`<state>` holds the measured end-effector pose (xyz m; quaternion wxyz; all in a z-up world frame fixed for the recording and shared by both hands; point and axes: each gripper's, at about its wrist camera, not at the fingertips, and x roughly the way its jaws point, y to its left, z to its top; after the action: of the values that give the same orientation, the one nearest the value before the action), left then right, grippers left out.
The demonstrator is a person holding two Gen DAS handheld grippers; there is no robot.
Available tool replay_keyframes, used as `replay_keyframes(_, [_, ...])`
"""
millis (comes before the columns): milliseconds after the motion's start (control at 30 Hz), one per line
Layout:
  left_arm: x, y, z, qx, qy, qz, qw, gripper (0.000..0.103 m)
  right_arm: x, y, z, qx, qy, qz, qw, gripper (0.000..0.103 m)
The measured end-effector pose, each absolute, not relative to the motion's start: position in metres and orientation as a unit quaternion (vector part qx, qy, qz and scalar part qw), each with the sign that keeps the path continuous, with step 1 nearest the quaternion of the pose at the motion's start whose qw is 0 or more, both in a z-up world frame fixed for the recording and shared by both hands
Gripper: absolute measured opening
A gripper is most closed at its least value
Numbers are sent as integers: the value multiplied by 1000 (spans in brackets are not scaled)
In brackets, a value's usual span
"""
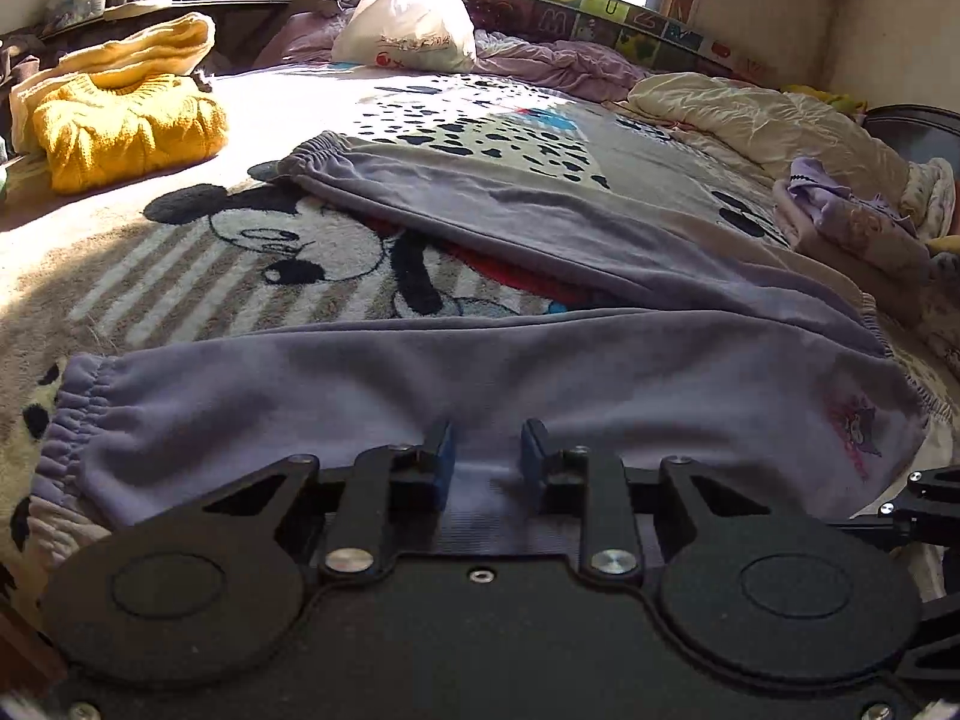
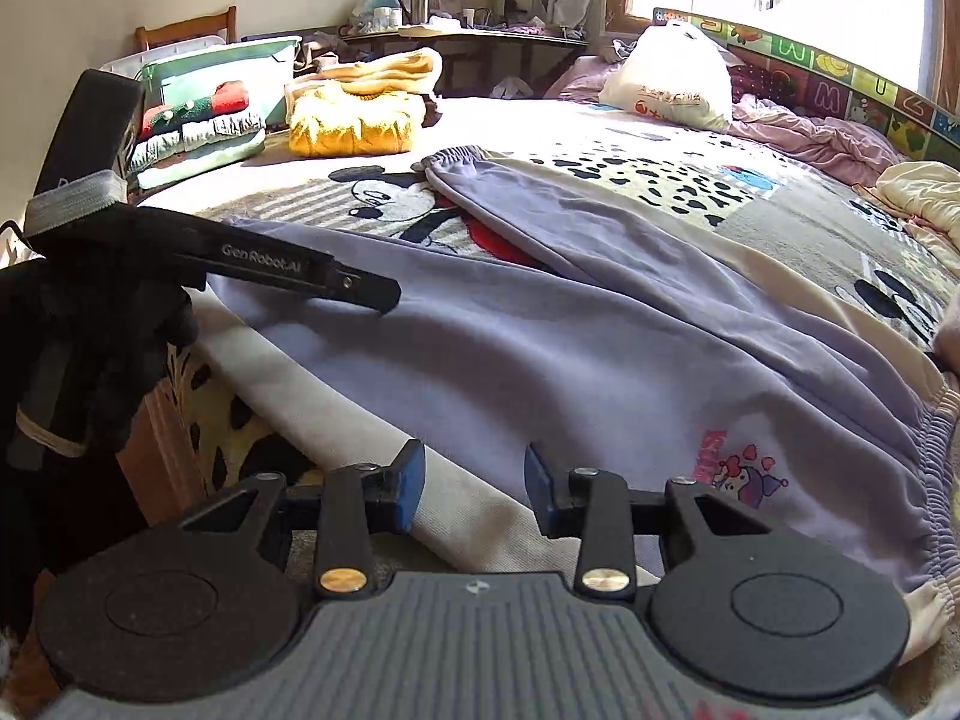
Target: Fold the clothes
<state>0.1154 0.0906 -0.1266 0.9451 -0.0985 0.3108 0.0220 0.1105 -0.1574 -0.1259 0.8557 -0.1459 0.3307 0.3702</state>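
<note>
Lavender sweatpants (image 1: 420, 372) lie spread on a Mickey Mouse blanket (image 1: 252, 252), legs running left, elastic waistband at the right. A small cartoon print (image 2: 744, 474) sits near the waist. My left gripper (image 1: 485, 450) is open, its blue-padded fingers over the near leg's front edge, with a fold of fabric between them. My right gripper (image 2: 474, 474) is open at the near edge of the pants (image 2: 540, 348), by the cream side stripe. The left gripper's body (image 2: 300, 273) shows at the left of the right wrist view, resting on the near leg.
A folded yellow sweater (image 1: 126, 120) lies at the far left of the bed. A white plastic bag (image 1: 408, 18) and rumpled purple bedding sit at the back. Cream quilt (image 1: 768, 120) and purple clothes (image 1: 852, 222) lie right. A green bin (image 2: 228, 66) with folded clothes stands left.
</note>
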Motion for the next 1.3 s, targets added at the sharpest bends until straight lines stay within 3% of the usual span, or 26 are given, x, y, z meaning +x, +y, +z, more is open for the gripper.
replay_keyframes(67, [106,106,-119,-102,297,49,948,37,113,-151,-130,-163,359,369,842,39])
replay_keyframes(233, [99,120,-118,-107,284,35,952,40,122,-144,-129,-142,365,375,840,38])
replay_keyframes(400, [104,101,-135,16,312,49,949,47,132,-135,-131,-116,357,381,845,38])
replay_keyframes(600, [101,147,-125,-44,325,114,938,46,144,-123,-135,-85,348,388,849,42])
replay_keyframes(733, [99,175,-122,-116,327,112,931,35,134,-175,-132,-71,355,356,861,43])
replay_keyframes(867, [88,192,-115,-193,299,114,928,35,136,-261,-136,49,367,282,885,45])
replay_keyframes(967, [81,189,-105,-199,262,128,936,37,139,-305,-138,153,347,241,894,45])
replay_keyframes(1067, [88,179,-114,-158,287,137,935,47,138,-323,-136,207,311,211,903,46])
replay_keyframes(1167, [94,173,-122,-121,313,166,927,49,148,-310,-152,158,360,185,901,50])
replay_keyframes(1300, [74,182,-98,-157,261,149,941,49,145,-303,-142,140,353,189,906,50])
